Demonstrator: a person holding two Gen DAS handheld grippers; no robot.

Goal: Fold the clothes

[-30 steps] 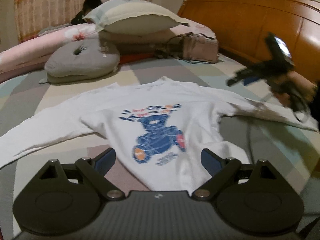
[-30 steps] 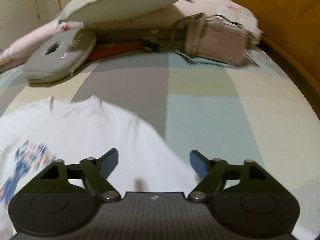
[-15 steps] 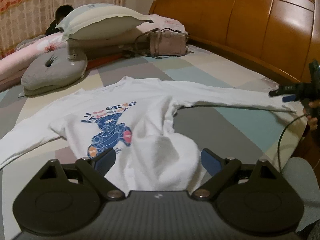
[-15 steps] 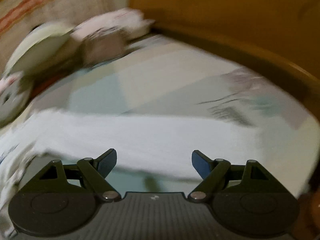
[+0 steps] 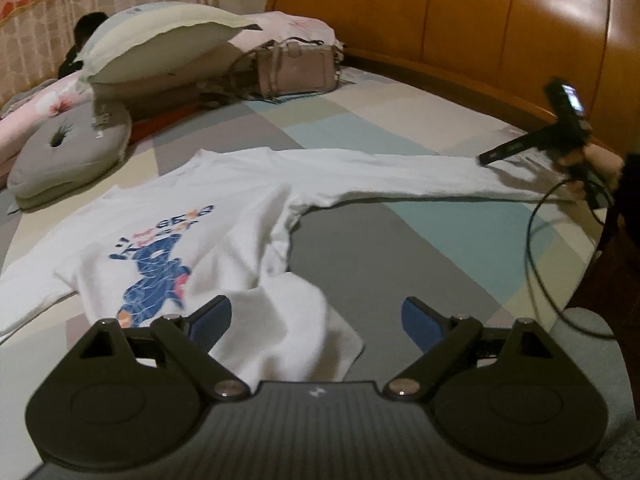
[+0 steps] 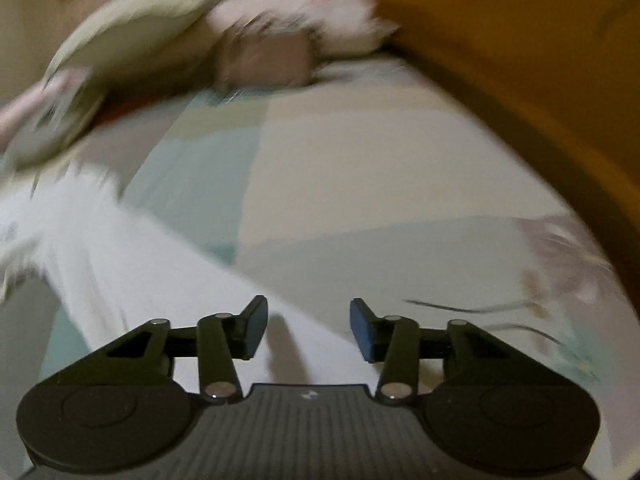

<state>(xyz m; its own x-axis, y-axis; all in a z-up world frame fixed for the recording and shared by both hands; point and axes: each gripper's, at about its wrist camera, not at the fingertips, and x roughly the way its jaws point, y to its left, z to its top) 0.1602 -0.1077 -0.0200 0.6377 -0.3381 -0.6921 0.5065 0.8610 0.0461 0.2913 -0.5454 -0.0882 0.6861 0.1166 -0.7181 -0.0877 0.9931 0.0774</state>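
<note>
Sleeve time, I reckon

Right tongs [image 6: 307, 326] half open over shirt [image 5: 224, 232] sleeve [image 5: 400, 176], gripping nothing; left tongs [image 5: 316, 320] wide, empty, at hem. Next: pinch it.

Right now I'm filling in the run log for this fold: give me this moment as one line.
stage: sleeve grasp | left gripper: open, over shirt hem | right gripper: open, over sleeve end | white shirt: flat, unfolded

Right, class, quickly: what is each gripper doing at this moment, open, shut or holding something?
Left gripper: open, empty, above the white shirt hem.
Right gripper: open, partly closed, over the shirt's sleeve, gripping nothing.
</note>
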